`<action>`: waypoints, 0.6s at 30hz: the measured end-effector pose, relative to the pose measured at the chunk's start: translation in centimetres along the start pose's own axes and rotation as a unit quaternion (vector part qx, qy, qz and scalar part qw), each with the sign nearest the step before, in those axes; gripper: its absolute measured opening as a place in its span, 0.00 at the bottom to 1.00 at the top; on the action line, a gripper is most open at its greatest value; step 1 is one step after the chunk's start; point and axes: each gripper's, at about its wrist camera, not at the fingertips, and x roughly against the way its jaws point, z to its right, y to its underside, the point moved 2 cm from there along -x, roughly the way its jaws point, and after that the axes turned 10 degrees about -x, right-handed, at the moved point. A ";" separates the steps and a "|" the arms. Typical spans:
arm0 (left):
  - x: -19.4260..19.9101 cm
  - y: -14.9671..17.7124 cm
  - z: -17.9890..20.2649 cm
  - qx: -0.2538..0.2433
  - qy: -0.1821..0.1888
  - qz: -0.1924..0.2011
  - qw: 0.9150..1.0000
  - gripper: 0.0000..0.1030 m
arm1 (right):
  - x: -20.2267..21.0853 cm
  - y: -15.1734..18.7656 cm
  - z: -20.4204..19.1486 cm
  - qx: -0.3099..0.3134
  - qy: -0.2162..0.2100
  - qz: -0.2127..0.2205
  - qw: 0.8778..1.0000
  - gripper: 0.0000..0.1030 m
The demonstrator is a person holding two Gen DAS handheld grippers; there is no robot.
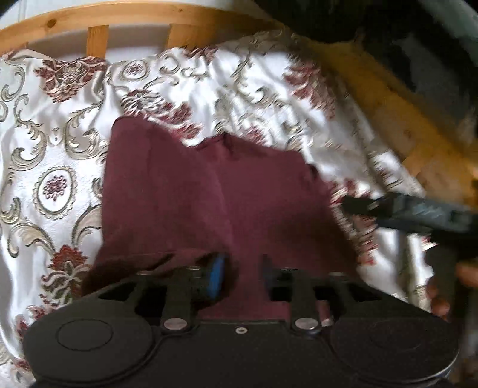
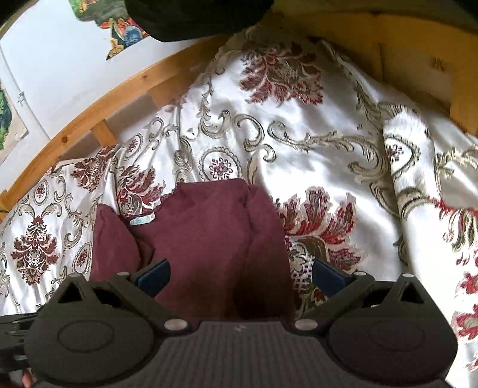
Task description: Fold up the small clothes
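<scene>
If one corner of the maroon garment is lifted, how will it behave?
The maroon garment already lies in soft folds, so it will likely hang limp and drape. It looks thin, so probably light. On the glossy bedspread it may slide when pushed.

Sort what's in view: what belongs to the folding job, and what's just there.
Job:
maroon garment
left gripper, jaws apart over the cloth
right gripper, jaws wide open

Just there:
patterned bedspread
wooden bed frame
wall pictures

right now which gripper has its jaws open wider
The right gripper: its blue pads stand far apart, straddling the maroon garment. The left gripper shows a narrower gap.
</scene>
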 end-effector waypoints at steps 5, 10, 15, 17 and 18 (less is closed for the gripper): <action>4.0 -0.9 1.7 -0.043 0.025 0.071 0.996 0.78 | -0.6 0.5 -0.1 -0.001 0.009 -0.008 1.000 1.00; 8.1 -0.7 1.6 -0.074 0.001 0.138 0.988 0.99 | -0.8 1.3 -0.6 -0.004 -0.013 -0.008 1.000 1.00; 9.1 1.3 -0.7 -0.059 -0.055 0.117 0.990 0.99 | -0.1 1.8 -1.7 -0.054 -0.161 0.003 0.985 1.00; 8.9 2.4 -1.6 -0.051 -0.063 0.105 0.991 0.99 | -0.1 2.0 -2.3 -0.060 -0.202 0.001 0.978 1.00; 8.8 3.1 -2.1 -0.046 -0.059 0.103 0.992 0.99 | -0.4 2.1 -2.5 -0.060 -0.212 -0.003 0.975 1.00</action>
